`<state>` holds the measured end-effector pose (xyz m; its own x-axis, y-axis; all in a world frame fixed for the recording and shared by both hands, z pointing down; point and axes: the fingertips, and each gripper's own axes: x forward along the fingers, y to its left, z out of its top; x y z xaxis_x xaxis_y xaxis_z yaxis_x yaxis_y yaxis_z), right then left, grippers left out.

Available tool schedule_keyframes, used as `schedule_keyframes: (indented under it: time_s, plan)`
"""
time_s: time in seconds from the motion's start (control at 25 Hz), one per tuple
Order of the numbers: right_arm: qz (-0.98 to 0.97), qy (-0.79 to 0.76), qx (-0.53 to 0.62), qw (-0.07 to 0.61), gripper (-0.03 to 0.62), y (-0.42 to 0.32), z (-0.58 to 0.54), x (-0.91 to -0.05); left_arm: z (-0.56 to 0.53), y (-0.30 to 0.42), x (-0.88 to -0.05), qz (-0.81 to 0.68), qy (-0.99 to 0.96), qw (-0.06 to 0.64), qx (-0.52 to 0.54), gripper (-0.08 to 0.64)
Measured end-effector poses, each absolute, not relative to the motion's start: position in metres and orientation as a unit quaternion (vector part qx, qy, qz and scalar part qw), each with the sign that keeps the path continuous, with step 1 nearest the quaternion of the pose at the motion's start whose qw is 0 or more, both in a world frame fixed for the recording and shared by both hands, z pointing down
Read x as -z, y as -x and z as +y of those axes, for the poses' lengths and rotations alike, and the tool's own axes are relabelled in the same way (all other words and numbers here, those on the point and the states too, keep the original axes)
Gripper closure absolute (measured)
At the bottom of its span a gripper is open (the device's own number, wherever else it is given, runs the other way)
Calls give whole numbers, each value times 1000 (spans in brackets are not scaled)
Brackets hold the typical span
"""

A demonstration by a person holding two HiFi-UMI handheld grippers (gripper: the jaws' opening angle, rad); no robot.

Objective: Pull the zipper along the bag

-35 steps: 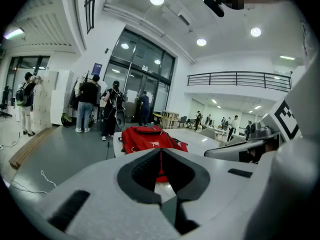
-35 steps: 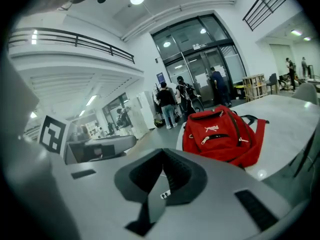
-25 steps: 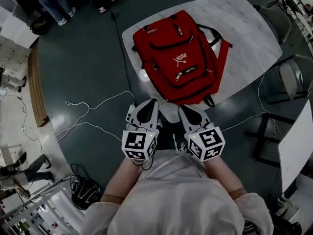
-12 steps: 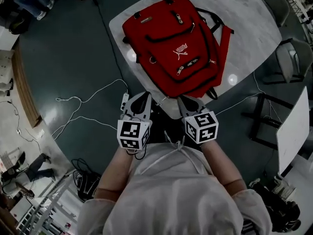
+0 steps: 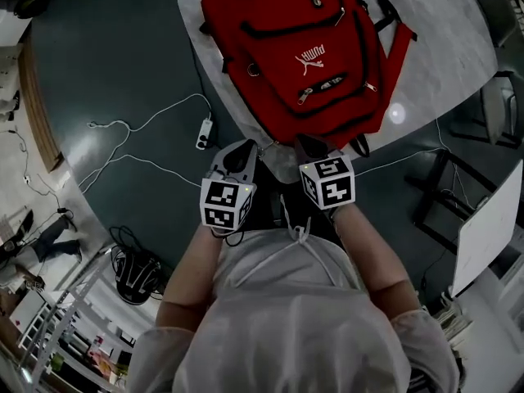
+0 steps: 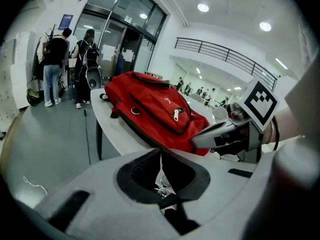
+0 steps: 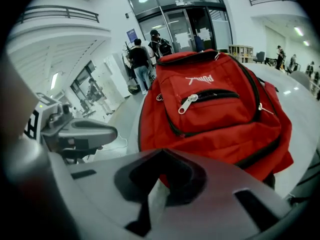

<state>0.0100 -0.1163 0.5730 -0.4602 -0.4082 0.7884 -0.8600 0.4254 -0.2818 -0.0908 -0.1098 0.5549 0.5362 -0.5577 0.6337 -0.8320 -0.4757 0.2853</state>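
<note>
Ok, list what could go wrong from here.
1. The left claw and right claw are shut and short of the bag; opening late could knock the small zipper pull aside.
2. Nothing pins the bag, so pulling may drag it off the table.

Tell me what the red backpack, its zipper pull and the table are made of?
The red backpack looks like woven fabric, probably nylon: matte, soft, creased. The zipper pull on its front pocket looks like metal: silvery, shiny. The table seems hard and glossy, pale and mottled, mirroring a ceiling light; stone or laminate, I cannot tell.
</note>
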Motion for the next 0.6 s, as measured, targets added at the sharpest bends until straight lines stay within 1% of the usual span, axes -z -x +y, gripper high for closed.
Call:
schedule_keyframes:
  time_s: [0.12, 0.16, 0.2, 0.24, 0.48, 0.6]
  plan:
    - [-777, -386, -349, 354, 566, -12, -112, -587, -99, 77, -568, -402, -829, 304, -243, 531]
    - [-776, -381, -350, 360, 565, -13, -111, -591, -97, 73, -571, -399, -828, 309, -244, 482]
    - [-777, -378, -351, 362, 566, -13, -110, -593, -94, 70, -574, -397, -827, 313, -247, 410]
    - [-777, -377, -352, 361, 566, -13, -110, -594, -93, 68, -577, -395, -825, 314, -253, 394]
    - [-779, -360, -358, 370, 566, -12, -112, -602, -87, 60, -591, -378, -822, 301, -303, 387]
    - [-790, -348, -338, 376, 566, -9, -113, -604, -88, 56, -593, -375, -819, 295, -320, 387]
